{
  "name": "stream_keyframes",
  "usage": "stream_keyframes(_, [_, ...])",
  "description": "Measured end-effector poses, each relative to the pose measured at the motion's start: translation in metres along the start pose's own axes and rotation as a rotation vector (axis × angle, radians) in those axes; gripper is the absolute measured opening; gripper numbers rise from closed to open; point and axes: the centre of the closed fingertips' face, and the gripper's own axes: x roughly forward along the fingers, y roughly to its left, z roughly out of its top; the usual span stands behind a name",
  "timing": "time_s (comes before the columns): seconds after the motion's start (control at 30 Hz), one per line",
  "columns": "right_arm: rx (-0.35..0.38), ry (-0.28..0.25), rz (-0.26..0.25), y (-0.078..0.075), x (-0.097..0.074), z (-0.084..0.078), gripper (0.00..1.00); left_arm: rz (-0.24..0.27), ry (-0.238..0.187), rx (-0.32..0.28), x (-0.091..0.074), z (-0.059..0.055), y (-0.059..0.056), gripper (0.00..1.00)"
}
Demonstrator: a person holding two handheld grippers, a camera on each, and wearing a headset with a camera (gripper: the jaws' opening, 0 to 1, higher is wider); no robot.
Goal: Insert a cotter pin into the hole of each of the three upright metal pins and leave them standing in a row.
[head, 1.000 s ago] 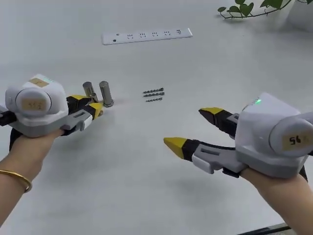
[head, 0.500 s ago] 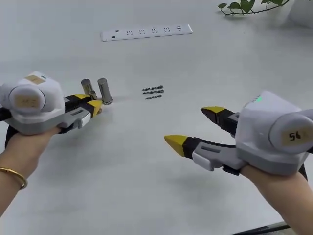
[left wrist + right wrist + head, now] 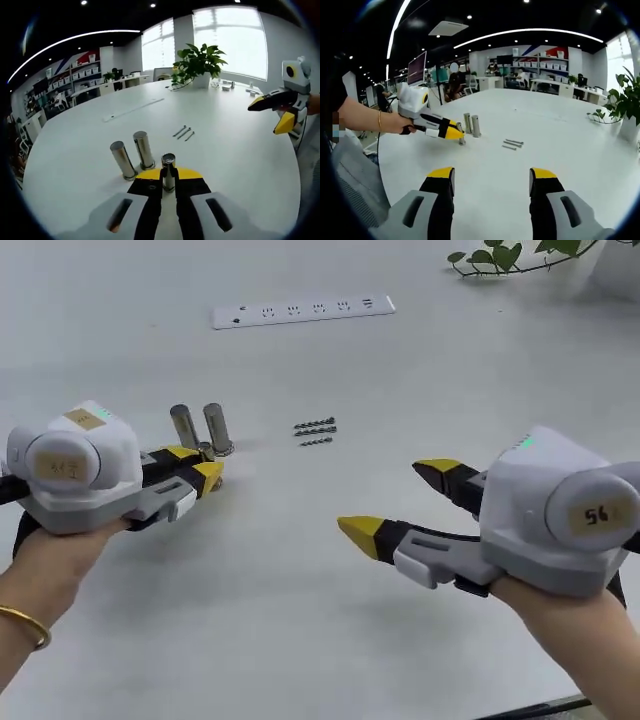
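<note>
Two upright metal pins point(image 3: 184, 427) point(image 3: 216, 430) stand side by side left of centre on the white table. A third metal pin point(image 3: 168, 170) stands clamped between the yellow-tipped jaws of my left gripper point(image 3: 207, 470), just in front of that pair point(image 3: 122, 159) point(image 3: 144, 149). Three small cotter pins point(image 3: 315, 432) lie flat together to the right of the pins, also seen as cotter pins point(image 3: 184, 132) and cotter pins point(image 3: 512, 144). My right gripper point(image 3: 390, 498) hovers open and empty at the near right, well short of the cotter pins. Its own view shows the left gripper point(image 3: 451, 133) by the pins.
A white power strip point(image 3: 303, 312) lies at the far side of the table point(image 3: 300, 620). A potted plant point(image 3: 500, 258) trails at the far right corner. People and shelves stand in the room behind.
My left gripper has drawn back slightly toward me from the two standing pins, shut on the third pin. The right gripper has stayed put.
</note>
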Motion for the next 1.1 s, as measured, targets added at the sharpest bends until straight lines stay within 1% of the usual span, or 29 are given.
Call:
stream_keyframes(0.1, [-0.004, 0.001, 0.002, 0.001, 0.0, 0.0, 0.57, -0.019, -0.003, 0.007, -0.001, 0.001, -0.009, 0.07])
stream_keyframes(0.27, [-0.006, 0.002, 0.005, 0.001, 0.0, 0.0, 0.57, -0.066, 0.003, 0.048, -0.002, 0.0, -0.026, 0.07])
stream_keyframes(0.33, [-0.009, 0.007, 0.006, 0.001, 0.0, -0.001, 0.57, -0.07, 0.006, 0.066, -0.002, 0.0, -0.031, 0.07])
stream_keyframes(0.4, [-0.016, 0.01, 0.006, 0.001, 0.001, -0.002, 0.58, -0.072, 0.007, 0.057, -0.003, 0.001, -0.036, 0.07])
stream_keyframes(0.5, [-0.022, 0.009, 0.007, 0.001, 0.001, -0.001, 0.58, -0.077, -0.002, 0.053, -0.005, 0.002, -0.043, 0.07])
stream_keyframes(0.57, [-0.018, 0.01, 0.008, 0.001, 0.001, -0.001, 0.58, -0.076, 0.006, 0.074, -0.005, 0.0, -0.048, 0.07])
stream_keyframes(0.73, [-0.015, 0.007, 0.009, 0.001, 0.0, 0.0, 0.58, -0.077, 0.005, 0.066, -0.005, -0.002, -0.057, 0.07])
stream_keyframes(0.8, [-0.015, 0.007, 0.012, 0.001, 0.001, 0.0, 0.58, -0.079, 0.015, 0.071, -0.004, -0.005, -0.06, 0.07])
stream_keyframes(0.83, [-0.015, 0.006, 0.013, 0.001, 0.001, 0.0, 0.58, -0.077, 0.021, 0.079, -0.004, -0.007, -0.061, 0.07])
stream_keyframes(0.93, [-0.014, 0.005, 0.013, 0.001, 0.001, 0.0, 0.58, -0.088, 0.01, 0.069, -0.004, -0.006, -0.063, 0.07])
stream_keyframes(1.1, [-0.003, 0.004, 0.021, 0.002, 0.001, 0.0, 0.58, -0.082, 0.012, 0.088, -0.003, -0.006, -0.062, 0.07])
